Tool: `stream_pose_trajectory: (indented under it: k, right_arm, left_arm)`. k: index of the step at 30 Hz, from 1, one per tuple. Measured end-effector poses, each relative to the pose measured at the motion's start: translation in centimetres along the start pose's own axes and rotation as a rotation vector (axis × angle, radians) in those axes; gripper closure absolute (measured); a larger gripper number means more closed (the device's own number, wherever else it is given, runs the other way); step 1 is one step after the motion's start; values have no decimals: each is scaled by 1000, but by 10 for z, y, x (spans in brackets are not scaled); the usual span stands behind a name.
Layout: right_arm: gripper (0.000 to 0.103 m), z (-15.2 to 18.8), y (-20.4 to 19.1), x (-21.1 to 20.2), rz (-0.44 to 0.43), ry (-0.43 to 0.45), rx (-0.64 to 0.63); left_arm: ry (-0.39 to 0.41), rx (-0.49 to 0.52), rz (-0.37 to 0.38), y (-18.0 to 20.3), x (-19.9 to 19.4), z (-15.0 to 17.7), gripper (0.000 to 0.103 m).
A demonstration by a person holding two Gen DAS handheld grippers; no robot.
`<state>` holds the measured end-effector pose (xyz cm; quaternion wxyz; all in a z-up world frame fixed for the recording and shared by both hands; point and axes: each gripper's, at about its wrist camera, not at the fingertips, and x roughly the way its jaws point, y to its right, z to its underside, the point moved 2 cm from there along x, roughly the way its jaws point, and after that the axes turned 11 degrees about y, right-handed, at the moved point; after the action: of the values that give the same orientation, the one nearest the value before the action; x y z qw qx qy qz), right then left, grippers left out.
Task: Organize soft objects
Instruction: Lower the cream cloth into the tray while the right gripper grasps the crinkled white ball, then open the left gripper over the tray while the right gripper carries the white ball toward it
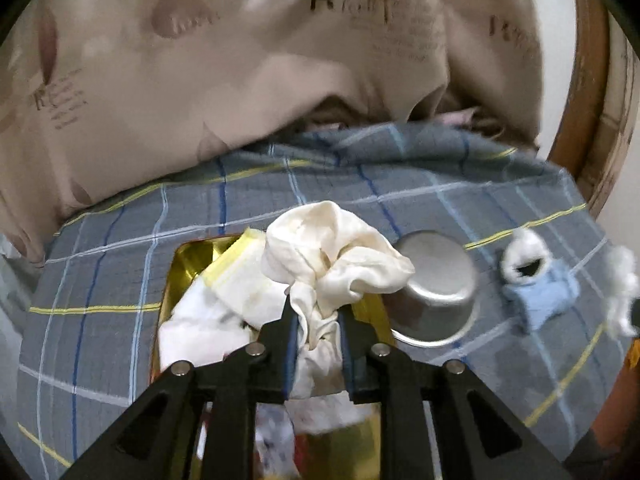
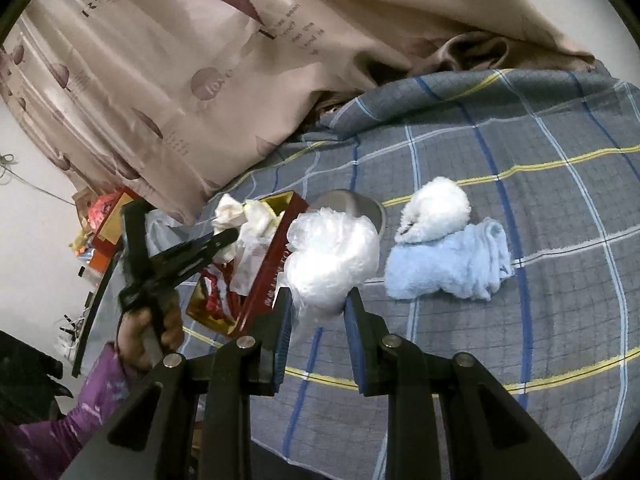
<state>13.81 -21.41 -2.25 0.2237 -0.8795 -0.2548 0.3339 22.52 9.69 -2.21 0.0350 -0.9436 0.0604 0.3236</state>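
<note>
The cream cloth is bunched up and pinched between the two fingers of the left gripper. The fingers are nearly closed, with only the cloth in the gap. The cloth sits just above the red box, which is gold on the inside. The box already has more cloths in it, one white with a yellow edge. In the right wrist view, the left gripper reaches over the box from the left, and a hand in a purple sleeve holds its handle.

The right gripper holds a white crinkly plastic bag. Its fingers are partly closed, with the bottom of the bag squeezed between them. The bag is held up just beside the box.

Behind the bag a metal bowl sits upside down on the bed, right next to the box. Farther right a light blue towel lies crumpled, and a fluffy white thing rests on top of it.

All of this is on a grey checked sheet with blue, white and yellow lines. A beige curtain with printed words hangs behind the bed.
</note>
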Motion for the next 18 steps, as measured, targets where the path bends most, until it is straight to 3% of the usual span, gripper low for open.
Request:
stream_pose_trajectory:
  k: [6,8,10,12,18]
  right_arm:
    - [79,2,5,4,-12,-12,-22]
    - [79,4,4,6,-12,-15,-31]
    - [79,5,2,8,-15,-19,-37]
    - [79,7,0,10,-23,-26,-40]
    - [79,10,-10,11,-44,-34,-55]
  left_arm:
    - [-100,55,-21,-3,45,5,72]
    - [-108,71,-46,-2,50,4,58]
    - [-104,81,-46,0,52,1,56]
    - [-84,86,-34,3,49,-2,44]
    - [-74,82,-2,1,37,-9,41]
